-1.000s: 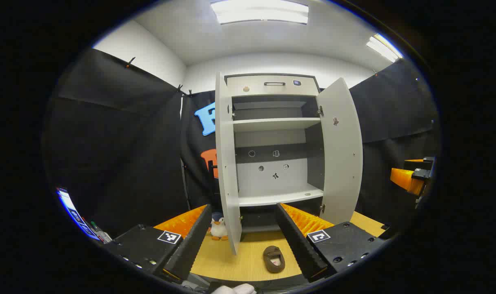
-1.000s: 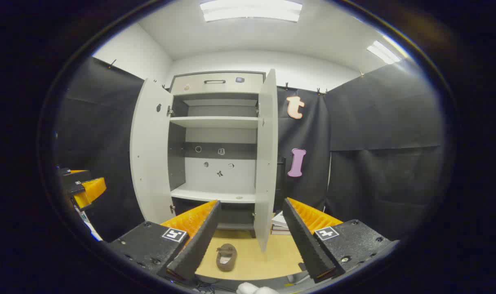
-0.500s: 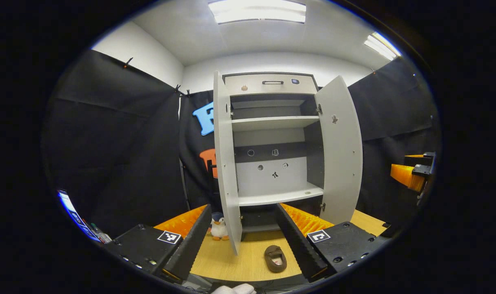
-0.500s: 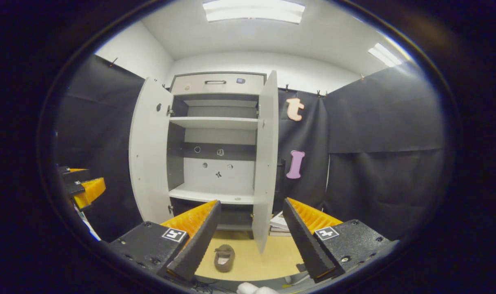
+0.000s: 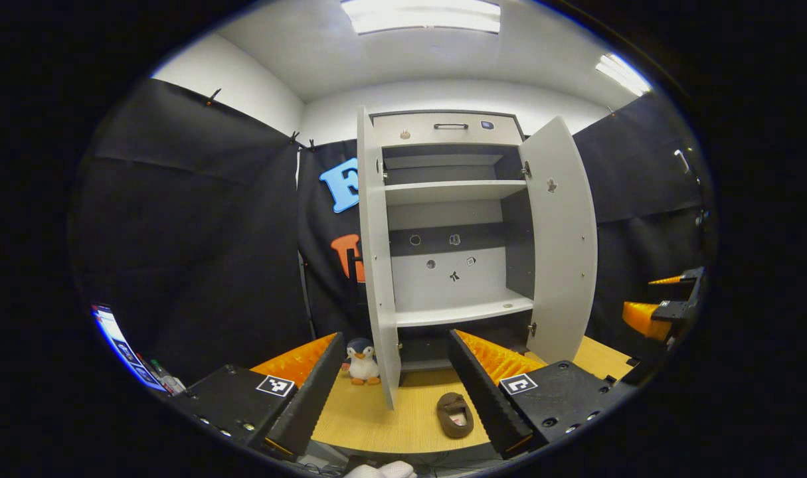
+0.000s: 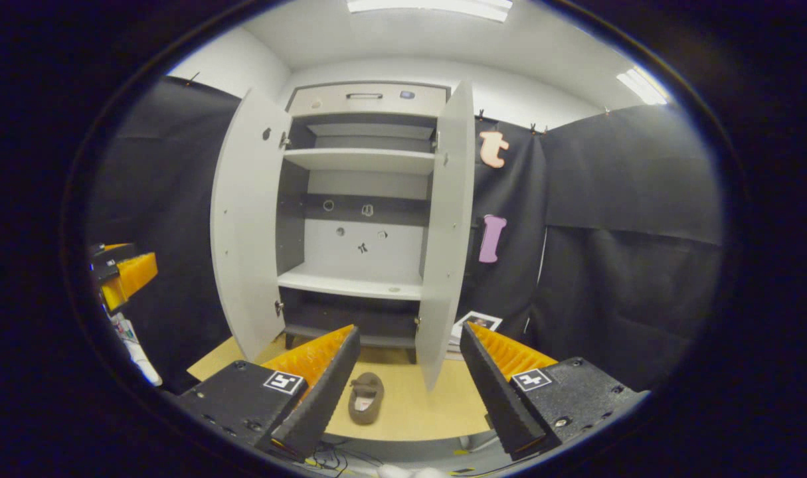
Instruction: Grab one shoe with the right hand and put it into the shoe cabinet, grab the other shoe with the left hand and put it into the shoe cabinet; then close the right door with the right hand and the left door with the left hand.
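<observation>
The white shoe cabinet (image 5: 453,199) (image 6: 360,199) stands at the back of a wooden table (image 5: 376,418) (image 6: 436,405), both doors swung open and its shelves bare. A brown shoe (image 5: 454,414) lies on the table in front of it in the left gripper view, just left of my right finger. A brown shoe (image 6: 366,405) shows in the right gripper view between the fingers, well ahead of them. My left gripper (image 5: 396,345) is open and holds nothing. My right gripper (image 6: 408,335) is open and holds nothing. Each gripper also appears at the other view's edge (image 5: 662,309) (image 6: 121,275).
A small penguin toy (image 5: 361,362) stands by the left door's foot. A stack of papers (image 6: 473,323) lies to the right of the right door. Pens and a screen (image 5: 127,345) sit at the far left. Black cloth walls surround the table.
Both views have tilted downward and moved a little closer: the cabinet sits higher in frame and more tabletop shows. The shoes have not moved. Both grippers stay open.
</observation>
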{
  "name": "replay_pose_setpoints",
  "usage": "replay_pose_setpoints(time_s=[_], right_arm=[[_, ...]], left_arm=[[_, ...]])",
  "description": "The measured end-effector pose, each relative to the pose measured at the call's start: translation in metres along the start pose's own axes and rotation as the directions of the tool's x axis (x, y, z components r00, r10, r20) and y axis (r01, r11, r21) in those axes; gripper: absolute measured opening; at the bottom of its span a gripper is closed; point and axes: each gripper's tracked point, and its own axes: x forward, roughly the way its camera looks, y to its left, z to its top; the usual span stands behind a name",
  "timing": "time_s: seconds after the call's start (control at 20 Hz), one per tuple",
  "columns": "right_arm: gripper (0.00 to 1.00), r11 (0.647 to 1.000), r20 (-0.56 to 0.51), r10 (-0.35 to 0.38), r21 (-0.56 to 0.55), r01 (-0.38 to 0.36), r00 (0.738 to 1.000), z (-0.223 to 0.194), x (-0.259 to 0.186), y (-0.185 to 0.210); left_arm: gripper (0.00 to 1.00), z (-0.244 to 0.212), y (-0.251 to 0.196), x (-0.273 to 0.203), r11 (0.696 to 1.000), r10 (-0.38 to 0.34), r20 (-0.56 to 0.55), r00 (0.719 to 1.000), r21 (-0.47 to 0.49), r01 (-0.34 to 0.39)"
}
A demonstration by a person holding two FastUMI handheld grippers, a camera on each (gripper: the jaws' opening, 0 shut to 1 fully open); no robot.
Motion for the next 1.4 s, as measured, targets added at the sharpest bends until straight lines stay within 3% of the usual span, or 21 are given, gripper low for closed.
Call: replay_pose_setpoints(time_s=[0.15, 0.45, 0.65, 0.75, 1.3, 1.35, 1.4], right_arm=[[0.99, 0.999, -0.145, 0.051, 0.001, -0.051, 0.988, -0.054, 0.027, 0.022], [0.99, 0.989, -0.383, 0.146, 0.022, -0.149, 0.912, -0.159, 0.086, 0.061], [0.95, 0.982, -0.451, 0.184, 0.047, -0.183, 0.873, -0.207, 0.132, 0.084], [0.96, 0.976, -0.497, 0.214, 0.084, -0.199, 0.841, -0.231, 0.153, 0.100], [0.89, 0.979, -0.607, 0.205, 0.136, -0.153, 0.768, -0.304, 0.265, 0.129], [0.88, 0.979, -0.613, 0.203, 0.140, -0.148, 0.764, -0.306, 0.273, 0.129], [0.88, 0.979, -0.617, 0.205, 0.149, -0.143, 0.760, -0.309, 0.280, 0.129]], left_arm=[[0.96, -0.009, 0.006, 0.002, 1.000, 0.018, -0.019, 1.000, 0.010, -0.018], [0.96, -0.014, 0.019, 0.010, 0.995, 0.084, -0.024, 0.996, 0.046, -0.083], [0.96, -0.015, 0.024, 0.013, 0.991, 0.130, -0.048, 0.990, 0.046, -0.128], [0.96, -0.016, 0.026, 0.015, 0.987, 0.152, -0.059, 0.987, 0.060, -0.149], [0.96, -0.022, 0.035, 0.044, 0.964, 0.259, -0.115, 0.959, 0.089, -0.249], [1.00, -0.022, 0.036, 0.045, 0.961, 0.270, -0.117, 0.956, 0.093, -0.260], [0.96, -0.022, 0.037, 0.047, 0.958, 0.280, -0.119, 0.953, 0.097, -0.269]])
